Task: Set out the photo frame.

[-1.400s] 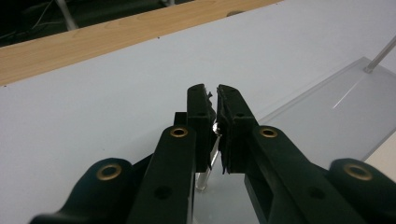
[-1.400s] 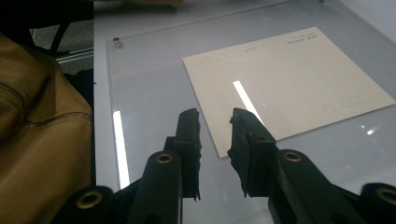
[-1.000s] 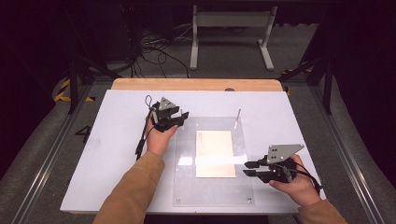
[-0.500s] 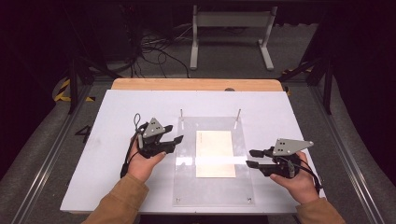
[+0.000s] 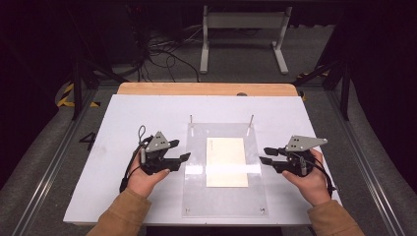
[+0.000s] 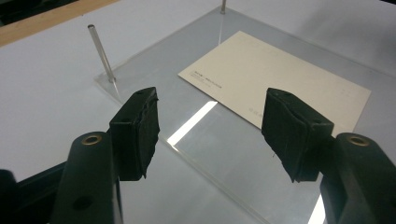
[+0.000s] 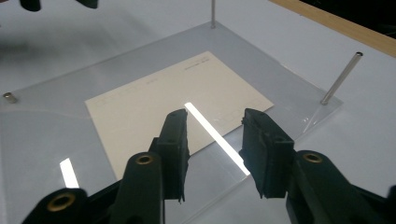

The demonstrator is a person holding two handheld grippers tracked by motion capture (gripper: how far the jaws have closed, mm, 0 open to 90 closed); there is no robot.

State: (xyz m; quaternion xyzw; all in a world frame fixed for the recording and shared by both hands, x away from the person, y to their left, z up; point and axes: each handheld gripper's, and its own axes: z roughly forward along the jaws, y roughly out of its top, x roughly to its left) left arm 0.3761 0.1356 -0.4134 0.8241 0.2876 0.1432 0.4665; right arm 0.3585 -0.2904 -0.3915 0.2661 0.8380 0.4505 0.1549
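Note:
A clear acrylic plate (image 5: 196,196) lies on the white table (image 5: 123,123), with a cream card (image 5: 226,155) at its middle. My left gripper (image 5: 179,150) hovers at the plate's left edge and points right. Its jaws have just been opening and stand open with nothing between them. In the left gripper view the open left gripper (image 6: 210,107) frames the plate's edge (image 6: 154,60) and the card (image 6: 280,74). My right gripper (image 5: 265,155) sits at the plate's right edge and points left. Its jaws have just been closing a little, and the right gripper (image 7: 215,119) is still open and empty above the card (image 7: 177,98).
Two thin metal pins (image 5: 191,120) (image 5: 252,120) stand upright at the plate's far corners, one close in each gripper view (image 6: 102,53) (image 7: 341,77). A wooden strip (image 5: 206,88) borders the table's far edge. Dark floor with cables and a stand lies beyond.
My left hand has come back from the plate's far left corner to the middle of its left edge, jaws wider. The right hand has shifted slightly away from me.

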